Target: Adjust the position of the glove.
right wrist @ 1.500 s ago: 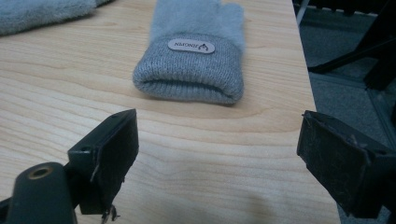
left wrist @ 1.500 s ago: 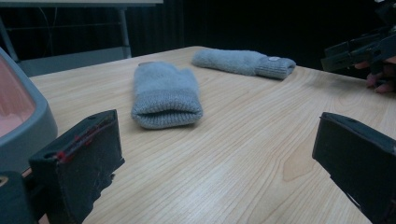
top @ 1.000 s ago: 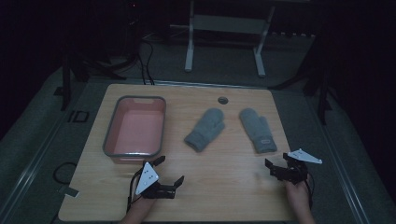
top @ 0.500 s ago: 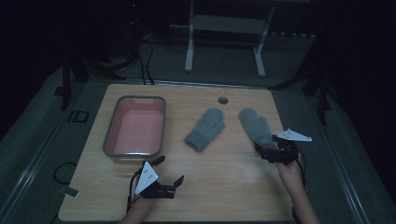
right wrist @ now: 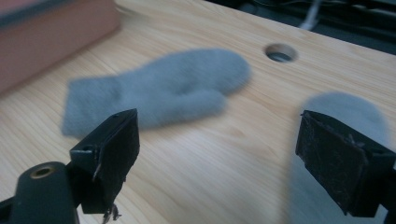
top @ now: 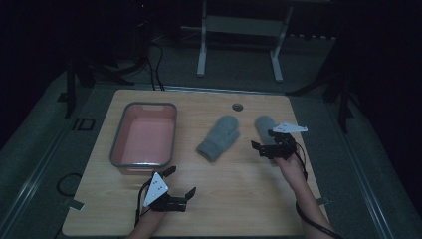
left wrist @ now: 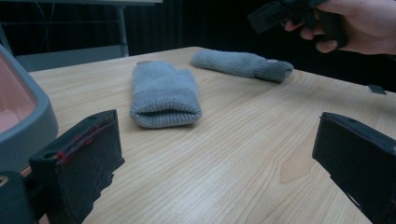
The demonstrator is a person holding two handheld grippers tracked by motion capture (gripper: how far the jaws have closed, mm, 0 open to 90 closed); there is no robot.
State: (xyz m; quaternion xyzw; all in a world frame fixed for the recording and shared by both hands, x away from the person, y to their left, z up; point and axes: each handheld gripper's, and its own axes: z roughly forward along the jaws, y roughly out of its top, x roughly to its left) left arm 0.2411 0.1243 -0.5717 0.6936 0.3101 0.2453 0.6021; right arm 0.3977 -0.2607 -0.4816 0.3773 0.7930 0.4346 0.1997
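At 3 o'clock on the surface point(top: 249, 184), your right hand-held gripper point(top: 266, 144) hangs wide open over the right mitten point(top: 263, 123), lined up to grab. Left hand-held gripper point(top: 180, 183) idles wide open at 6 o'clock.

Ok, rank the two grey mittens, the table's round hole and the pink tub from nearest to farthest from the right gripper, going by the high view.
1. Right mitten, just beside the right gripper.
2. Left mitten, mid-table to its left.
3. Round hole, by the far edge.
4. Pink tub, on the table's left side.
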